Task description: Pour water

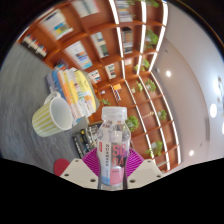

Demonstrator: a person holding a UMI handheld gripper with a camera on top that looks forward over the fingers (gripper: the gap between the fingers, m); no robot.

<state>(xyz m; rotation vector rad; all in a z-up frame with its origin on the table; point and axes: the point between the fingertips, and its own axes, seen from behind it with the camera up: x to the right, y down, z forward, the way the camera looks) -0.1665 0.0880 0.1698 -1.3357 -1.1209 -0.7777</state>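
My gripper (111,160) is shut on a clear plastic water bottle (113,140) with a pink and white label. Both magenta pads (92,158) press against its sides. The bottle's white cap (114,113) points forward, away from me. A pale yellow-green mug (52,115) with a handle stands to the left of the bottle and a little beyond the fingers, its opening in view. The whole view is tilted.
A stack of colourful books or boxes (74,88) lies beyond the mug. Tall wooden bookshelves (110,40) fill the background, under a white ceiling with small round lights (168,73). Some green plants (133,122) show on the shelves.
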